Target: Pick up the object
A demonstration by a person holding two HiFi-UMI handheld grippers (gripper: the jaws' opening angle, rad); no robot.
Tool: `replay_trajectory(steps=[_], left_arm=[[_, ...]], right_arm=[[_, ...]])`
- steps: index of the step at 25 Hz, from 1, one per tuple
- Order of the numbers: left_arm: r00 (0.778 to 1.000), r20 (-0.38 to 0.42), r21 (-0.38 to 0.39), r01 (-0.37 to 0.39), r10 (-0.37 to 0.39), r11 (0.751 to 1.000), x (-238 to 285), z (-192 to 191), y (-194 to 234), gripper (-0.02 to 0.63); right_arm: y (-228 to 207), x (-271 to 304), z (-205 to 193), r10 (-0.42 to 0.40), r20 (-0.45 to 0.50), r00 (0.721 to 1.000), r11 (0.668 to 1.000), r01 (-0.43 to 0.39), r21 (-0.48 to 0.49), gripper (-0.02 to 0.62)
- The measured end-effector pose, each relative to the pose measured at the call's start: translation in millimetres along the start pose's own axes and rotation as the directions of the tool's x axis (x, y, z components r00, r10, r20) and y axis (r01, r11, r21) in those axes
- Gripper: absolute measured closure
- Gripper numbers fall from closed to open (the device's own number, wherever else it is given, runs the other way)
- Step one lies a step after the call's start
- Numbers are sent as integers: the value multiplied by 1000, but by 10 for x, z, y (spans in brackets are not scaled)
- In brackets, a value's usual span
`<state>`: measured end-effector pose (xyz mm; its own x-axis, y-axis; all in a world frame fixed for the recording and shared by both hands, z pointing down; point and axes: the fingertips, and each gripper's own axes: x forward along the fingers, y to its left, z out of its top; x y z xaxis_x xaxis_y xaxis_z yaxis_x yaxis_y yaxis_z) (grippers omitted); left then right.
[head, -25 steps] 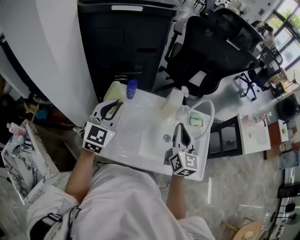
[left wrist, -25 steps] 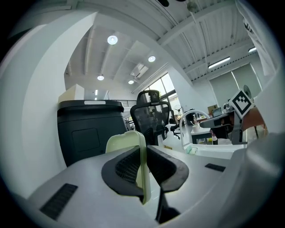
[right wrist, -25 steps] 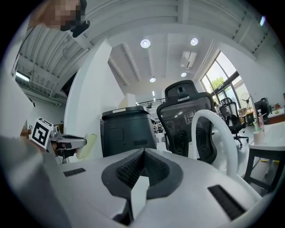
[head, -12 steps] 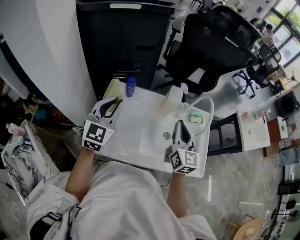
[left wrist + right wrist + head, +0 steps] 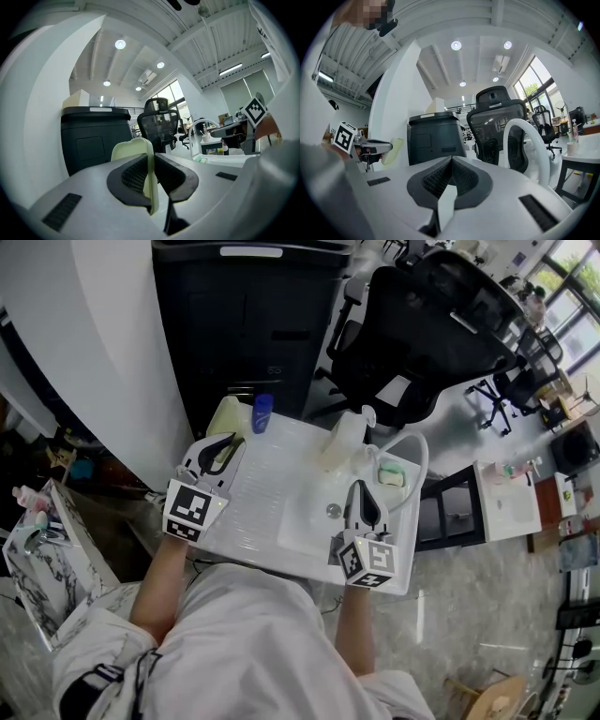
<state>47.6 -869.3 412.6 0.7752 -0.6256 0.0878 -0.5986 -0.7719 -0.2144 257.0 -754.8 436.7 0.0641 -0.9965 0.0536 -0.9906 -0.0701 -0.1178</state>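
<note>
Holding: left gripper [image 5: 151, 161] stayed clamped on the pale slab [image 5: 133, 149];
Change: scarcely any; grasp seemed secure, lift pending;
Right gripper [image 5: 450, 173]: was closed, empty

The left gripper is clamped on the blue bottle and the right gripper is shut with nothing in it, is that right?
Not the blue bottle: the left gripper is clamped on a thin pale green piece, as the left gripper view shows. The bottle stands free beyond it. The right gripper is shut and empty, as you said.
</note>
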Motion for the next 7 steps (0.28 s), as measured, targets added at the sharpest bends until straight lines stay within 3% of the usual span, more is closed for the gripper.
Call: replay_trajectory(steps=[7], left_arm=[[1000, 0, 8, 3, -3, 1000, -36, -36, -12, 546]], right_arm=[[27, -16, -30, -2, 3, 1000, 1000, 2, -4, 591]])
